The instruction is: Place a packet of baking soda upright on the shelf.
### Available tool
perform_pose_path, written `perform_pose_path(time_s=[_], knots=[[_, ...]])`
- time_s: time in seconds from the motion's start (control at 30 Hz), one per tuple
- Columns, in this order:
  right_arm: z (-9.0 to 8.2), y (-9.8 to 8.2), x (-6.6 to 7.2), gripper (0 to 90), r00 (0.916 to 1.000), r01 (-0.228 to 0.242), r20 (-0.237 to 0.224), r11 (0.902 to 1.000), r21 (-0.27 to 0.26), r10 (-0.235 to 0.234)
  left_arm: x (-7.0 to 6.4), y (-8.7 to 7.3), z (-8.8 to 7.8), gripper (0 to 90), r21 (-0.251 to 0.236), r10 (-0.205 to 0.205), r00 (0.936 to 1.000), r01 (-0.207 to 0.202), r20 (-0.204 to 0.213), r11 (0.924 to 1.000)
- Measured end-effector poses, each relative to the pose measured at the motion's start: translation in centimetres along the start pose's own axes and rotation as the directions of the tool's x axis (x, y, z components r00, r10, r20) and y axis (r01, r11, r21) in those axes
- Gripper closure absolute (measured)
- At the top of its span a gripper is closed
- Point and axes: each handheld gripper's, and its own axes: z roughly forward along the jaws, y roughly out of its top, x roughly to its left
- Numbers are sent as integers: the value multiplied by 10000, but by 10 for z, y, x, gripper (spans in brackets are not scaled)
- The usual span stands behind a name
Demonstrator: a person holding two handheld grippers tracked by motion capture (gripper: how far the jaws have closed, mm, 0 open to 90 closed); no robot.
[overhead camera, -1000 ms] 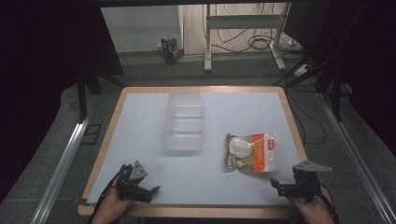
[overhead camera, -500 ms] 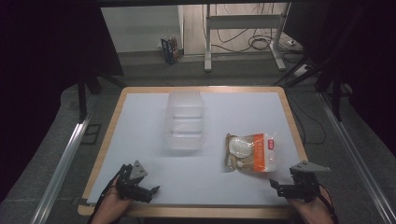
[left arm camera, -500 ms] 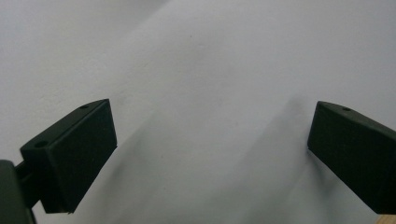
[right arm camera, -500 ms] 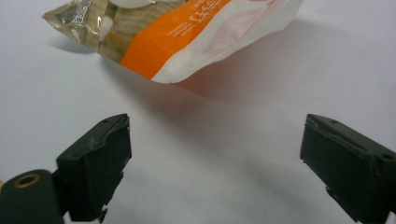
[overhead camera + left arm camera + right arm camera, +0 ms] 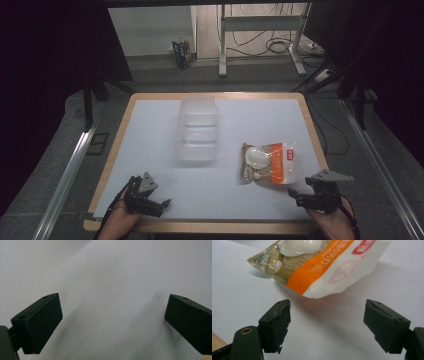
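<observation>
Down at the lower left of the high view, the left gripper (image 5: pixel 159 204) sits low over the white table (image 5: pixel 150 130), held in the person's left hand (image 5: pixel 117 222), and in the left gripper view its two black jaws stand wide apart with nothing but bare white surface between them, a sliver of the wooden edge just peeking in at the bottom right corner. Over at the lower right of the high view, the right gripper (image 5: pixel 296 195) is held in the right hand (image 5: pixel 334 225), with its grey three-cornered plate (image 5: pixel 328 175) riding on top. In the right gripper view its jaws are spread too, gripping nothing, and just beyond them in the upper middle of the frame lies a snack bag (image 5: pixel 319 262), clear at one end with pale round pieces showing inside, an orange band across it and a white end with a red label. The bag lies flat on the table, close ahead of the jaw tips but apart from them. In the high view that same bag (image 5: pixel 267 162) lies at centre right, just up and left of the right gripper. Further in, at the centre of the frame, a clear plastic container (image 5: pixel 198 129) rests on the white top, well apart from both grippers. Beyond the table's far edge, cables (image 5: pixel 280 47) lie on the floor at the upper right.
</observation>
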Motion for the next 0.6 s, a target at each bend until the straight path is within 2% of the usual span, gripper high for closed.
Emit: perform_pose_path(time_s=[0.27,0.4,0.6], knots=[[-2,7,1,219,9999,71,-153,9999,-116,-73,-1,0,1,14,92,82,9999,-82,-64,9999],[-2,10,0,214,9994,-48,-341,9997,-253,40,-1,0,1,14,111,63,10000,-63,-64,9999],[3,18,-4,192,9998,46,-175,9993,-379,-52,-3,1,1,14,169,156,9998,-154,-141,9997]])
